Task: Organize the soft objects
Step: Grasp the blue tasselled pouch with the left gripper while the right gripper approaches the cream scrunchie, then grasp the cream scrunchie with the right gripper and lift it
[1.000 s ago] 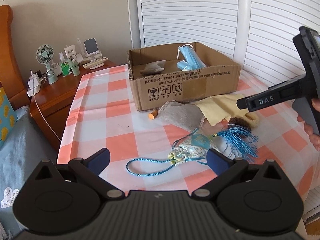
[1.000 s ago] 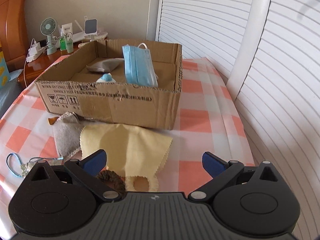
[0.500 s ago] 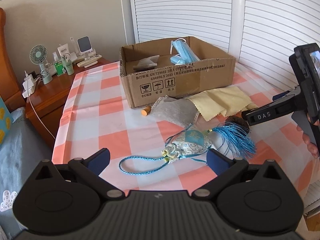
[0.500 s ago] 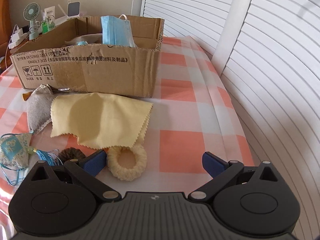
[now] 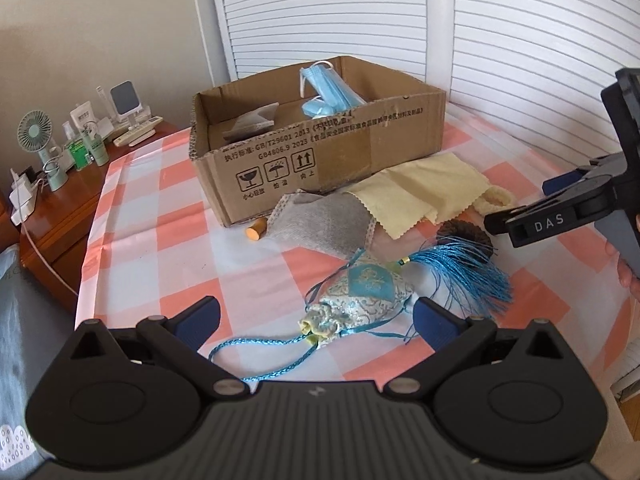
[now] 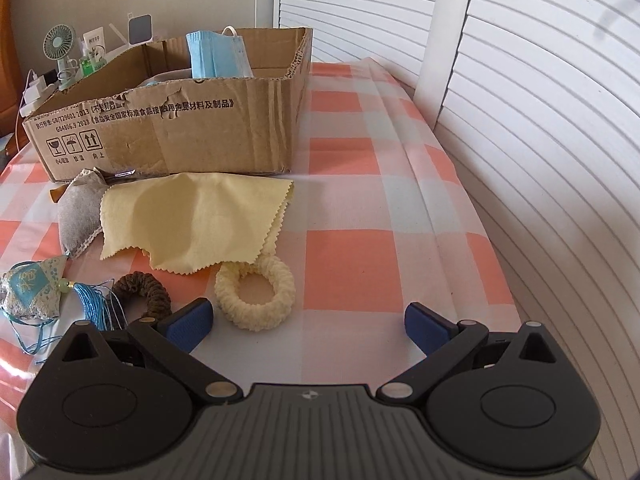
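Evidently sorting is midway: a blue face mask [image 5: 332, 92] already leans inside the cardboard box [image 5: 320, 152], while the yellow cloth [image 6: 192, 220], cream scrunchie [image 6: 256, 294], brown scrunchie [image 6: 144, 292] and tasselled sachet [image 5: 360, 300] lie in front of the box. The left gripper [image 5: 316, 318] hangs wide over the sachet, likely lining up a grasp; the right gripper [image 6: 308, 320], equally wide and empty, sits beside the cream scrunchie.

The right gripper [image 6: 307, 322] hangs wide open over the checked tablecloth [image 6: 400, 240]. A cream scrunchie [image 6: 256, 294] lies just ahead, touching a yellow cloth [image 6: 192, 220]. A blue mask [image 6: 218, 54] stands in the cardboard box [image 6: 180, 132].
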Demonstrator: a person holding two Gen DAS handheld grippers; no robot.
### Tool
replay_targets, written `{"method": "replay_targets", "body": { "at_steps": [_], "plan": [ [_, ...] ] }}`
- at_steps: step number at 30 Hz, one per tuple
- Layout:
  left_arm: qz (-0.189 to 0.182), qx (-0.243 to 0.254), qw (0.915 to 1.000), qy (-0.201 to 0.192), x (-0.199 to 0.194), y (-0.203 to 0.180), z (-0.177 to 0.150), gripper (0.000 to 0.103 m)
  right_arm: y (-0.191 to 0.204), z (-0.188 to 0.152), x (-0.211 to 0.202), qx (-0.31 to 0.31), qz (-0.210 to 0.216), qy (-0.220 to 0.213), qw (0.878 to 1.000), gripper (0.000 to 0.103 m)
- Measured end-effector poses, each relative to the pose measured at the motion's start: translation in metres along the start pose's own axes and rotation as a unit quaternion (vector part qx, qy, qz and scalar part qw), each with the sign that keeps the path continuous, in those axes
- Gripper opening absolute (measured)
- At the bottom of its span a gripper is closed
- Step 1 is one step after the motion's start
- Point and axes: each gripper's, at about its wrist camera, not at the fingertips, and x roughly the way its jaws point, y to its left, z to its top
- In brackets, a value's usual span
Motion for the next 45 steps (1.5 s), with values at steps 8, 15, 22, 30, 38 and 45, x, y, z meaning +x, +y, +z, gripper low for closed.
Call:
{"method": "replay_targets", "body": {
  "at_steps": [8,15,22,30,38,45],
  "plan": [
    [-0.018,0.042,0.9987,0.022,0.034,0.002,0.004,0.102,0.0,-0.004,-0.002,0.007,0.0,-0.01,1.0,0.103],
    [-0.039,0.029,0.9986,0.02,0.047,0.003,0.01,0.088,-0.002,-0.007,-0.003,0.008,0.001,-0.017,1.0,0.103],
    [-0.081,0.011,0.9965,0.018,0.043,0.0,0.012,0.041,-0.002,-0.008,-0.004,0.005,0.002,-0.023,1.0,0.103],
    [-0.047,-0.04,0.9977,0.026,0.024,0.013,-0.003,0.035,-0.001,-0.011,-0.007,0.001,0.003,-0.031,1.0,0.103],
    [-0.023,-0.083,0.9958,0.031,0.015,0.027,-0.018,0.036,0.009,-0.005,-0.003,-0.033,0.021,-0.04,0.998,0.103],
    [-0.016,-0.085,0.9959,0.028,0.016,0.024,-0.019,0.038,0.02,-0.002,-0.004,-0.08,0.049,-0.063,0.994,0.086]
  ]
}}
